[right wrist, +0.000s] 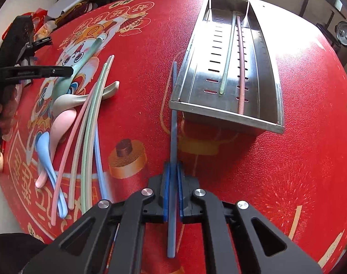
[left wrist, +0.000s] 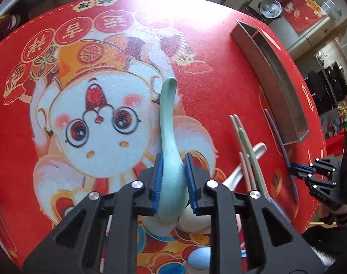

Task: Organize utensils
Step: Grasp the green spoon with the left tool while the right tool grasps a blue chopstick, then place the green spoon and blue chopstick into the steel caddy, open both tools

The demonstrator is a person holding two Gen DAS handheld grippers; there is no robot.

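The left hand-held gripper clamped the teal spoon at its bowel-end neck, handle pointing ahead, ready for lifting. The right hand-held gripper pinched a blue chopstick aimed alongside the steel tray ahead on the desk.

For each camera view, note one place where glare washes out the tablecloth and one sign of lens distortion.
Left wrist view: glare bleaches the far edge of the tablecloth; the metal tray bows into a curve. Right wrist view: glare whitens the cloth at the right, beyond the tray; the straight blue chopstick and the table rim look bent.
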